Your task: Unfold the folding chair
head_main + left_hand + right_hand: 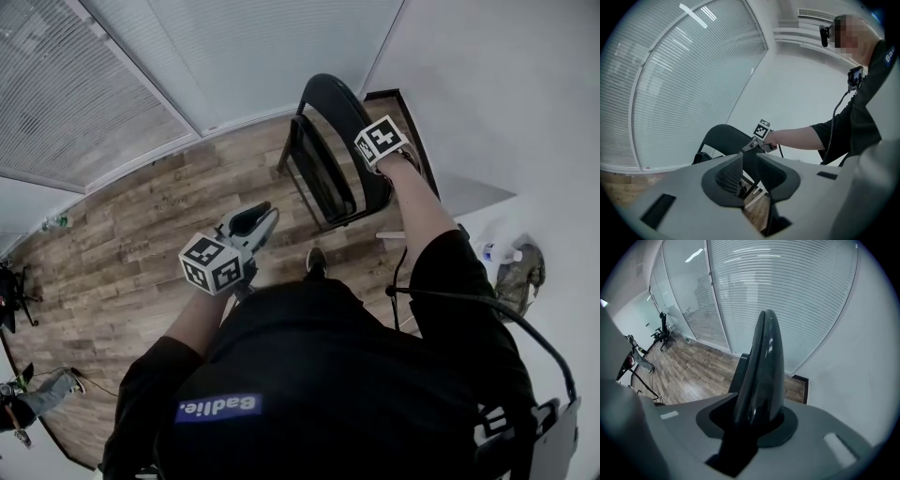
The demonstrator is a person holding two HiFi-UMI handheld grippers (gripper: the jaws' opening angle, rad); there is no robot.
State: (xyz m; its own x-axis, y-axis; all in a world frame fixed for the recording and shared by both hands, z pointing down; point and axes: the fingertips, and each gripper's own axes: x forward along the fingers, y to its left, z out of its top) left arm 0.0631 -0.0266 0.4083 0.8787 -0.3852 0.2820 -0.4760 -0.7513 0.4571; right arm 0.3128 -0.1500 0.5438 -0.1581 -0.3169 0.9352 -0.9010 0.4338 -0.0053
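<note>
I see the wood-plank floor (141, 234) bearing the black folding chair (325, 176) near the white wall (487, 94), a shoe (317, 261) just beside it.

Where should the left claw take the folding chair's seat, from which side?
Probably the seat at its near edge, left claw coming level from the person's side: it stands folded up, thin edge outward. Right claw holds the backrest top.

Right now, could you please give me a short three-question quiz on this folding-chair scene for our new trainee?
1. True or false: the left gripper holds nothing.
2. What is the right gripper clamped on? A a chair leg; B the backrest of the folding chair; C nothing.
3. Fill in: the floor is laid with ____ planks.
Key: 1 true; 2 B; 3 wood.
</note>
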